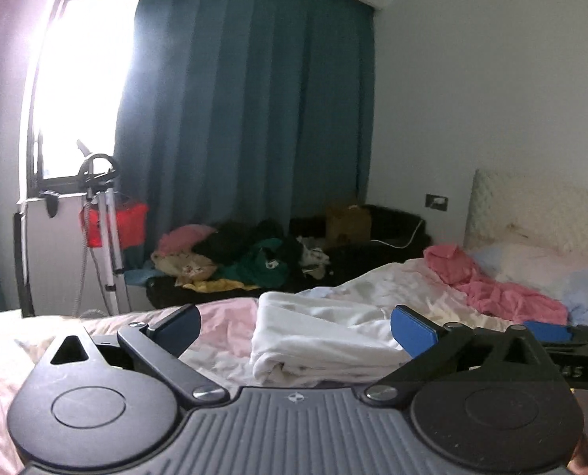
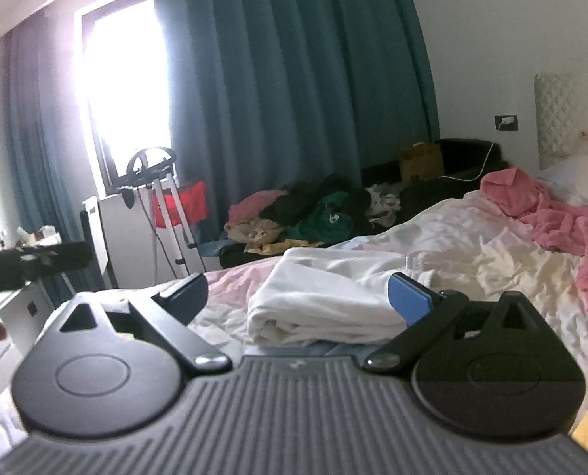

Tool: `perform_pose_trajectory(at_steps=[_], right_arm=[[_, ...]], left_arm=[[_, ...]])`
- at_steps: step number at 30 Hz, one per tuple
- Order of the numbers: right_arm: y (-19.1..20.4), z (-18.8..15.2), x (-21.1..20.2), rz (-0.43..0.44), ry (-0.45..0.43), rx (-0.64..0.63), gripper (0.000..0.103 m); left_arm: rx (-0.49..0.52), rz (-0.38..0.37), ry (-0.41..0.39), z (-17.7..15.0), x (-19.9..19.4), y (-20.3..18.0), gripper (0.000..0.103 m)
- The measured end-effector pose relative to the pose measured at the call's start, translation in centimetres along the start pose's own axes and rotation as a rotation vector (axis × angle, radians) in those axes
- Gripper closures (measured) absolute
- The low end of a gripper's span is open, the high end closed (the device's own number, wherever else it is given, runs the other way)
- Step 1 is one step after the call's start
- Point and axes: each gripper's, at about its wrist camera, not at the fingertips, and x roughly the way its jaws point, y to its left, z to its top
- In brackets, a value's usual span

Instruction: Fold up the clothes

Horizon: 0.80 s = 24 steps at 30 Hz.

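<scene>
Folded white garment [image 1: 325, 340] on bed [image 1: 412, 281]

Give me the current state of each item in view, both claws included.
Left claw: open, empty.
Right claw: open, empty.
White cloth garment: folded, lying on the bed.
Pink crumpled garment: unfolded, near the headboard.
Mixed clothes pile: unfolded heap beyond the bed.
Teal fabric curtain: drawn partly, window uncovered at left.

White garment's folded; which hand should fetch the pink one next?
Probably right. The pink garment lies to the right of the folded white garment; the right gripper, open and empty, is on that side of the left gripper.
</scene>
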Motion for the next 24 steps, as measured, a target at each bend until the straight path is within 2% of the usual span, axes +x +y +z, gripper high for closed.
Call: perform_pose_trajectory(at_steps=[2,8,11,14,18,24], right_arm=[[0.5,-1.1,-0.3,-0.003,0.002,-0.006,0.004],[1.5,-3.7,-0.6,-0.014,-0.024,-0.011,0.004],[2.2,-4.7,-0.1,-0.033,-0.045,-0.032,0.004],[2.6,-5.4,1.2,-0.035,-0.016,-0.020,0.004],[2.7,-6.4,1.8,-0.063,-0.034,-0.038,0.004],[1.8,-7.7,3.1,-0.089,-0.012,-0.044,0.004]], left_arm=[[0.002,-0.009,-0.008,-1.1,-1.4,0.1,0.000],[0.021,0.045,-0.042,-3.2,-3.1,0.1,0.000],[0.035,0.028,-0.039,-3.7,-2.6,0.0,0.000],[0.034,0.031,-0.038,-4.2,-1.9,0.1,0.000],[0.036,0.032,-0.026,-5.3,-0.3,0.4,0.000],[-0.007,0.032,0.018,-7.0,2.5,0.9,0.000]])
